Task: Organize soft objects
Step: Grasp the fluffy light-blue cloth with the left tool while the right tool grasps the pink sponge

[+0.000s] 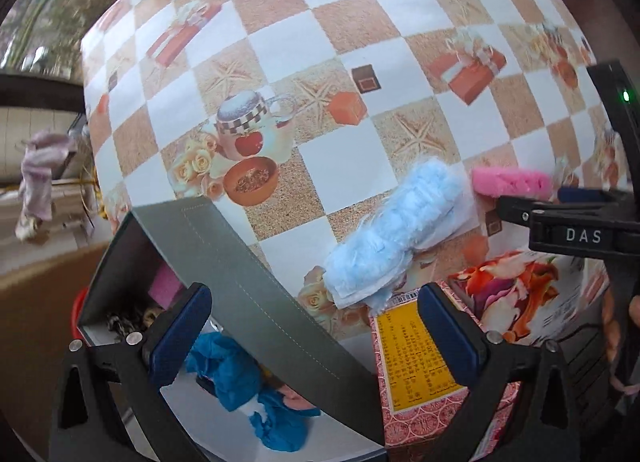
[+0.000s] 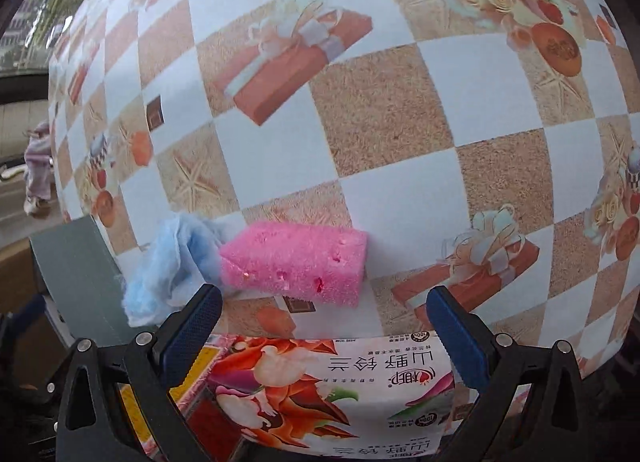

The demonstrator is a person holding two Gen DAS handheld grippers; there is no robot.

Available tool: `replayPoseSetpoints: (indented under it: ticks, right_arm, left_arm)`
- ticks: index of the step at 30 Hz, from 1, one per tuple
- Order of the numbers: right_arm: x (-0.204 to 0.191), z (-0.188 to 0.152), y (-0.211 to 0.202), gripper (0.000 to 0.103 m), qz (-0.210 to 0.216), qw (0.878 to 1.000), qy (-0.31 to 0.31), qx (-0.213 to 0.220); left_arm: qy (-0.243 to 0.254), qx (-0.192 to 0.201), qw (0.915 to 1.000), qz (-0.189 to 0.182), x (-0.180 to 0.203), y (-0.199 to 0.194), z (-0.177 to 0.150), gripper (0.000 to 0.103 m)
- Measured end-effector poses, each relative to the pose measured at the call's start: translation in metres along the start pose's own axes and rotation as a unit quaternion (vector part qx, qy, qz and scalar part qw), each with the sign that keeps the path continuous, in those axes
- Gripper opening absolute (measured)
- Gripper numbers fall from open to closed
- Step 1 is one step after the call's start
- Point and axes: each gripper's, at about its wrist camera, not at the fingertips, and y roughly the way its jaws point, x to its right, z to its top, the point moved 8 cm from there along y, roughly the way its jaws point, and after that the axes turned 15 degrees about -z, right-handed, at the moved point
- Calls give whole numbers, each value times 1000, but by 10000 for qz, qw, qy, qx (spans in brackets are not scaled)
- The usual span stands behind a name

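A pink sponge (image 2: 296, 262) lies on the checkered tablecloth just ahead of my open right gripper (image 2: 324, 322), whose jaws stand wide with nothing between them. A fluffy light blue cloth (image 1: 394, 228) lies left of the sponge (image 1: 510, 182); it shows as well in the right wrist view (image 2: 168, 262). My left gripper (image 1: 316, 338) is open over the wall of a grey storage box (image 1: 248, 262). Inside the box lie a crumpled dark blue cloth (image 1: 248, 390) and a pink piece (image 1: 164, 282). The right gripper (image 1: 560, 214) reaches in from the right beside the sponge.
A flowered tissue pack (image 2: 320, 386) and a red patterned box with a yellow label (image 1: 420, 374) sit at the near table edge. The printed tablecloth (image 2: 380, 122) stretches far ahead. A person (image 1: 38, 178) stands beyond the table's left edge.
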Motion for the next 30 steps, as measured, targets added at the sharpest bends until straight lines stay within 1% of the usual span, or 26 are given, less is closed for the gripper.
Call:
replayPoseSetpoints:
  ticks: [2, 3, 5, 7, 8, 9, 11, 13, 15, 16, 18, 20, 22, 24, 25, 27, 29, 30]
  right_arm:
    - [4, 5, 3, 103, -242, 9995, -69, 187]
    - [10, 12, 1, 103, -324, 9988, 46, 356]
    - [32, 28, -9, 103, -575, 9943, 508, 737]
    - [55, 36, -22, 103, -345, 9898, 992, 965]
    - [64, 37, -27, 103, -228, 9880, 1125, 1031]
    - [73, 36, -31, 103, -197, 9873, 1161, 1064]
    - [83, 33, -33, 103, -147, 9873, 1164, 1072]
    - [90, 28, -31, 103, 61, 9870, 1270, 986]
    - [90, 26, -26, 103, 323, 9864, 1362, 856]
    - [85, 26, -28, 103, 387, 9864, 1366, 824]
    - [70, 26, -23, 103, 383, 9883, 1241, 805]
    - [54, 29, -19, 103, 354, 9909, 1051, 763]
    - [38, 35, -12, 103, 247, 9927, 940, 714]
    - [30, 40, -7, 103, 219, 9929, 965, 659]
    - [24, 42, -2, 103, 186, 9937, 915, 622]
    - [16, 45, 5, 103, 34, 9951, 789, 597]
    - [10, 45, 10, 103, 11, 9954, 763, 576]
    - [7, 46, 10, 103, -40, 9950, 771, 636]
  left_arm:
    - [324, -248, 9992, 52, 9, 12, 5, 103]
    - [453, -372, 9982, 106, 13, 19, 8, 103]
    - [716, -595, 9951, 317, 18, 32, 15, 103]
    - [962, -780, 9913, 442, 23, 44, 21, 103]
    - [1051, -888, 9892, 498, 24, 51, 24, 103]
    - [1151, -982, 9868, 572, 25, 57, 26, 103]
    - [1399, -1140, 9808, 732, 27, 68, 30, 103]
    - [1606, -1288, 9746, 887, 28, 79, 32, 103]
    - [1762, -1365, 9695, 1015, 27, 88, 33, 103]
    - [1804, -1366, 9682, 1066, 27, 91, 33, 103]
    - [1832, -1327, 9679, 1094, 26, 94, 32, 103]
    - [1810, -1248, 9696, 1075, 26, 95, 32, 103]
    - [1567, -1292, 9727, 1120, 15, 99, 30, 103]
    - [1353, -1241, 9782, 975, 7, 101, 30, 103]
    - [1281, -1186, 9799, 962, 2, 99, 30, 102]
    - [1239, -1095, 9812, 999, -6, 97, 30, 102]
    - [1193, -1057, 9823, 983, -11, 97, 31, 102]
    - [1163, -1038, 9831, 963, -15, 95, 31, 103]
